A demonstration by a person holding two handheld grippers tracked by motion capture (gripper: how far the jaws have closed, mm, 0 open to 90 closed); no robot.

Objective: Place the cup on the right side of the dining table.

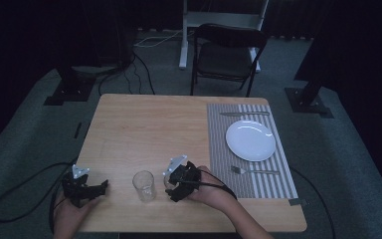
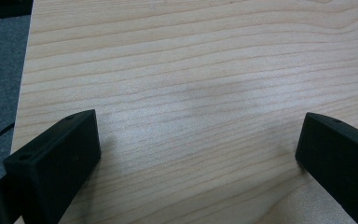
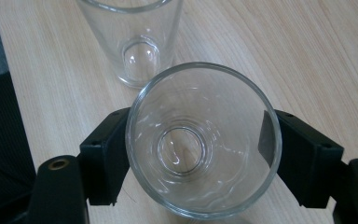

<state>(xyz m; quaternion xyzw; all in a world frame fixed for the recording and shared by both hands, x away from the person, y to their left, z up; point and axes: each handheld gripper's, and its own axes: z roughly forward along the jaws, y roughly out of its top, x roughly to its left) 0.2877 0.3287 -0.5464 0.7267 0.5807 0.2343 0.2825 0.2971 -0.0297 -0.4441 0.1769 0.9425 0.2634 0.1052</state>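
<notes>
Two clear drinking glasses are near the table's front edge. One glass [image 1: 144,185] [image 3: 133,37] stands upright on the bare wood. The second glass [image 3: 200,140] sits between the jaws of my right gripper [image 1: 170,185] [image 3: 200,149], which is shut on its sides just right of the standing glass. I look straight down into its mouth, and the two glasses stand a little apart. My left gripper [image 1: 99,188] [image 2: 198,149] rests at the front left of the table [image 1: 144,129], open, with only wood between its jaws.
A striped placemat [image 1: 219,144] on the right carries a white plate [image 1: 250,140], a fork [image 1: 253,171] in front of it and a knife [image 1: 243,114] behind it. A black folding chair [image 1: 226,57] stands beyond the far edge. Cables trail off the front corners.
</notes>
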